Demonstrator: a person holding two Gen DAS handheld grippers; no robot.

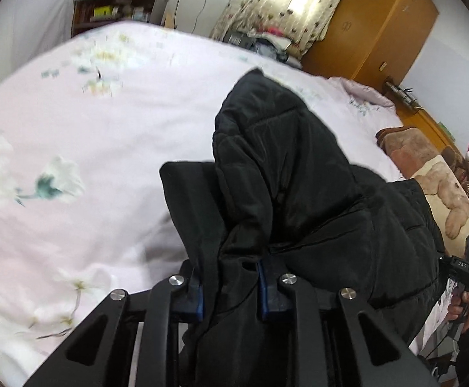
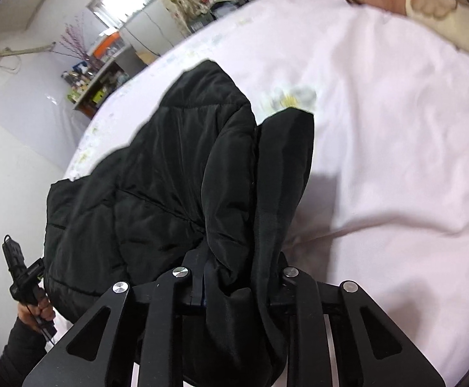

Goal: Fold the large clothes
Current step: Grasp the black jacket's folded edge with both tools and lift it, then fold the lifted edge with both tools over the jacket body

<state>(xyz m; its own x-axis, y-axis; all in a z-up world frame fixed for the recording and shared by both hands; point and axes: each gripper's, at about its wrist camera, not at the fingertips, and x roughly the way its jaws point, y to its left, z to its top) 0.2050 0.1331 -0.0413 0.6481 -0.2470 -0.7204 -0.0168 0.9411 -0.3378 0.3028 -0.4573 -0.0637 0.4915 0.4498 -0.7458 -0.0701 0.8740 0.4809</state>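
Note:
A black quilted jacket (image 1: 286, 167) hangs in thick folds above a pink floral bedsheet (image 1: 89, 135). My left gripper (image 1: 229, 293) is shut on a bunched edge of the jacket, and its blue-edged fingers (image 1: 265, 293) press the cloth from both sides. The right wrist view shows the same jacket (image 2: 170, 174) lifted off the sheet (image 2: 395, 148). There my right gripper (image 2: 234, 283) is shut on another bunched edge, and the cloth hides its pads. The jacket spans between the two grippers and casts a shadow on the bed.
A brown blanket and a teddy bear (image 1: 450, 193) lie at the bed's right side by a wooden headboard (image 1: 444, 129). A shelf of small items (image 1: 115, 9), a flowered curtain (image 1: 286, 3) and a wooden wardrobe (image 1: 373, 25) stand beyond the bed. Hands (image 2: 39, 309) hold the gripper handles.

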